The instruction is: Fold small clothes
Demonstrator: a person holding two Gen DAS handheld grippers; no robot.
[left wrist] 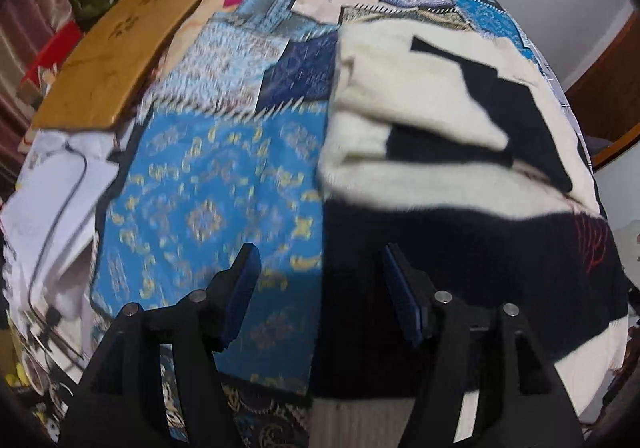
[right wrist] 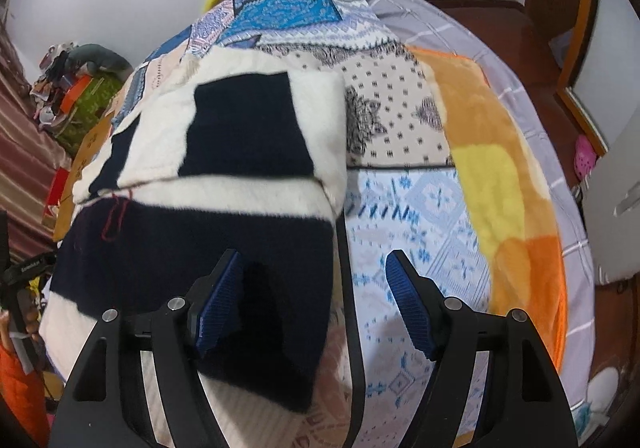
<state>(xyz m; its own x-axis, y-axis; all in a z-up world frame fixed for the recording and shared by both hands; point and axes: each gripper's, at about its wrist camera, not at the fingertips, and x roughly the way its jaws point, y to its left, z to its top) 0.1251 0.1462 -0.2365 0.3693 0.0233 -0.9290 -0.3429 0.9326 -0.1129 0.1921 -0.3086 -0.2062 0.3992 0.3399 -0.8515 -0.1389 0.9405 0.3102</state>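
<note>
A cream and navy knitted garment (left wrist: 460,184) lies on a patchwork bedspread (left wrist: 208,188), with its cream sleeves folded over its middle. My left gripper (left wrist: 320,260) is open and empty, just above the garment's left edge. In the right wrist view the same garment (right wrist: 224,176) lies left of centre on the bedspread (right wrist: 424,248). My right gripper (right wrist: 314,264) is open and empty, above the garment's right edge. A small red stitched mark (right wrist: 116,220) shows on the navy band.
A brown cardboard sheet (left wrist: 116,52) and white papers with a dark cable (left wrist: 52,208) lie left of the bedspread. An orange and yellow fleece blanket (right wrist: 504,184) lies right of the garment. Cluttered boxes (right wrist: 76,96) stand at the far left; wooden floor (right wrist: 560,60) at right.
</note>
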